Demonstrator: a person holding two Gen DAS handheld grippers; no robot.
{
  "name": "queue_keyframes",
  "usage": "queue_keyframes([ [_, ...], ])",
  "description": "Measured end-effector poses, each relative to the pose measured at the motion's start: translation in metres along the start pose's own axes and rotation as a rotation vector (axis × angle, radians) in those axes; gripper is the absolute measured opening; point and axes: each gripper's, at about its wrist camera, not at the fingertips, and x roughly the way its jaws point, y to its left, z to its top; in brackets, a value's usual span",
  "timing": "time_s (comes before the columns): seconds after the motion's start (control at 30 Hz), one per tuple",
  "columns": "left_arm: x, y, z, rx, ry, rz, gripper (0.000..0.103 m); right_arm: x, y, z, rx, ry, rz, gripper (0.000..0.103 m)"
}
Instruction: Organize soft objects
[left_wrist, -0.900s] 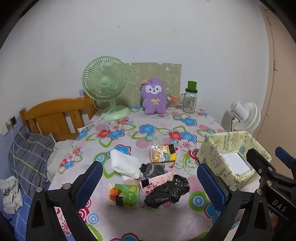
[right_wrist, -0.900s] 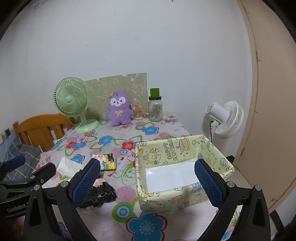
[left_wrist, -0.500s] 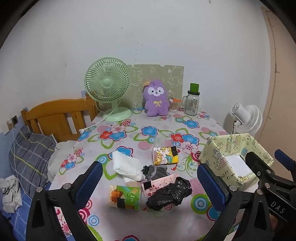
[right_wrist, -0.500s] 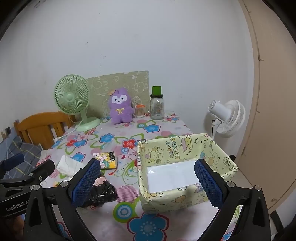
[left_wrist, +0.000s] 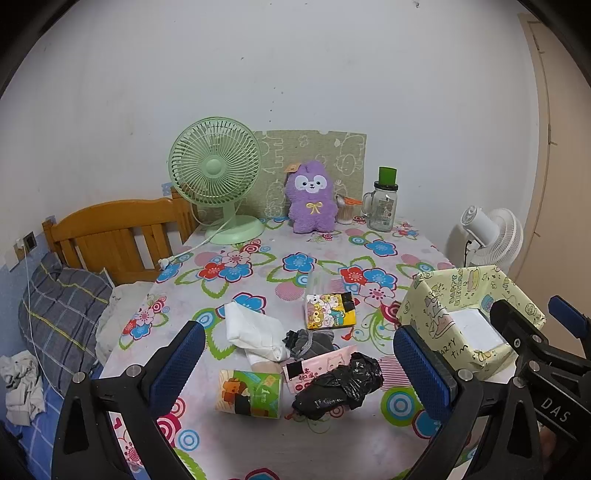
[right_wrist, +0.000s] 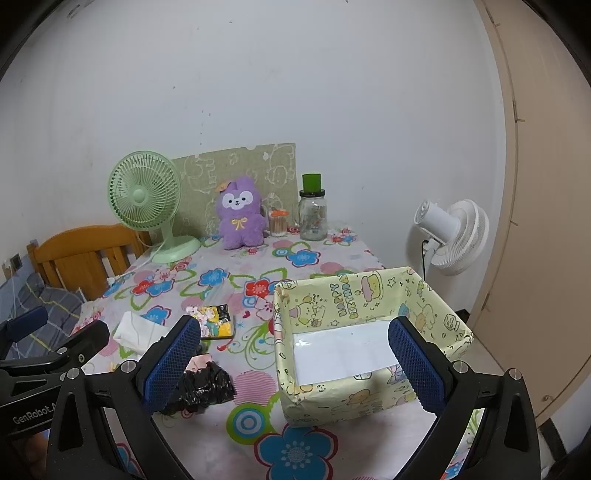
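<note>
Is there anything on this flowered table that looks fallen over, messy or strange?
Yes. A green printed paper cup lies on its side near the front edge. Beside it, a crumpled black plastic bag, a white cloth and a grey sock sit in a loose pile. The yellow cartoon box holds none of them.

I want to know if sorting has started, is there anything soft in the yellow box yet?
No, the yellow box shows only its bare white bottom in the right wrist view, with nothing lying inside.
</note>
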Motion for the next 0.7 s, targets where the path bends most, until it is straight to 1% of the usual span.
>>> queue_keyframes([
  [0.07, 0.0002, -0.0001, -0.0004, 0.000, 0.000, 0.008, 0.103, -0.0010, 0.0001, 0.0004, -0.003, -0.002, 0.002, 0.103],
  [0.7, -0.0007, 0.0018, -0.0023, -0.007, 0.008, -0.006, 0.103, -0.0037, 0.0011, 0.0027, -0.001, -0.004, -0.002, 0.103],
])
